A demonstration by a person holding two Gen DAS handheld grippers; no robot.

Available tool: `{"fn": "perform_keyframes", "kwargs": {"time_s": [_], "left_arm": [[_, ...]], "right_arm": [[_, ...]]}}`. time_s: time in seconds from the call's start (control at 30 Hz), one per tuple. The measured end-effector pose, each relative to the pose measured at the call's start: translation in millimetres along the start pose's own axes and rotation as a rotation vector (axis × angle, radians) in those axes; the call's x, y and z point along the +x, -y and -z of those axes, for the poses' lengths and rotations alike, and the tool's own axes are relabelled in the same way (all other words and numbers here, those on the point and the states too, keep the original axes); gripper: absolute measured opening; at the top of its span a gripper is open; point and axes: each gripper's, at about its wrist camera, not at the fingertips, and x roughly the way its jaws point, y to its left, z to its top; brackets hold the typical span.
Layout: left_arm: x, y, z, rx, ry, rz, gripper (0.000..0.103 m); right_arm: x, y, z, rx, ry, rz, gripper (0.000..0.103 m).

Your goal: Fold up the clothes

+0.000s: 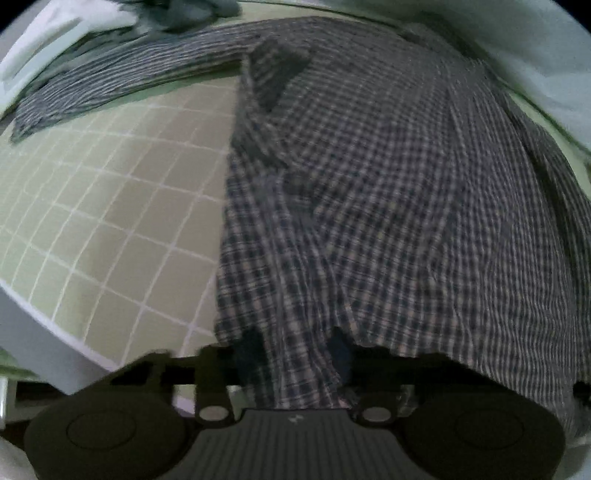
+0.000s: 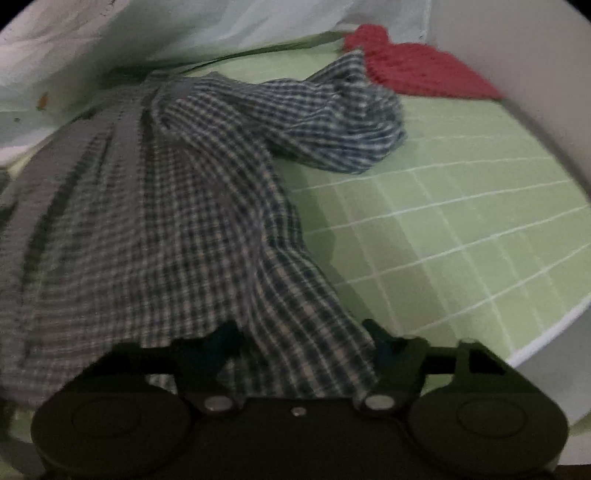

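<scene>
A dark-and-light checked shirt [image 1: 369, 184] lies spread on a green gridded mat [image 1: 110, 221], one sleeve [image 1: 110, 85] stretched out to the far left. My left gripper [image 1: 295, 354] is at the shirt's near hem, its jaws narrowed onto a bunched fold that they pinch. In the right wrist view the same shirt [image 2: 166, 203] rises in a ridge toward my right gripper [image 2: 303, 343]. Its jaws stand fairly wide, with the hem filling the gap between them and draped over the left finger. The other sleeve [image 2: 314, 122] lies crumpled farther back.
A red knitted cloth [image 2: 417, 70] lies at the mat's [image 2: 443, 240] far right corner. Pale white fabric [image 2: 184, 29] runs along the back. A dark grey garment [image 1: 184, 14] and a white folded piece [image 1: 48, 40] sit far left. The white table edge [image 1: 37, 332] curves near left.
</scene>
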Motion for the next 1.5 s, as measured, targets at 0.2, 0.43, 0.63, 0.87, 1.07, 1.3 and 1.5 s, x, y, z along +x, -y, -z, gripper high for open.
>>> {"fn": "perform_keyframes", "kwargs": {"time_s": [0.2,0.43,0.63,0.87,1.07,1.3,1.5], "left_arm": [[-21.9,-24.7,-0.1,-0.102,0.057,0.016,0.001],[-73.6,-67.9,-15.9,-0.219,0.168,0.039,0.0],[-109.4,-93.4,-23.4,-0.279,0.261,0.058,0.001],[-73.8,-94.2,-10.1,-0.279,0.142,-0.126,0.017],[-75.3,-89.3,-7.4,-0.26,0.134,-0.13,0.053],[-81.3,-57.7,-11.2,-0.187,0.162,-0.086,0.078],[-51.1,-33.3,-6.4,-0.089,0.095,-0.143,0.081]], "right_arm": [[-12.5,3.1,-8.3,0.012,0.041,-0.098,0.006],[-71.3,14.9,-30.7,0.079,0.189,-0.18,0.003],[-118.3,26.4,-50.4,0.172,0.269,-0.276,0.003],[-66.2,8.5,-28.6,0.057,0.08,-0.054,0.037],[-52.9,9.5,-15.8,0.078,0.027,-0.058,0.062],[-48.3,1.7,-26.3,0.039,0.059,-0.045,0.084],[-38.4,-1.4,-28.1,0.048,0.042,-0.066,0.085]]}}
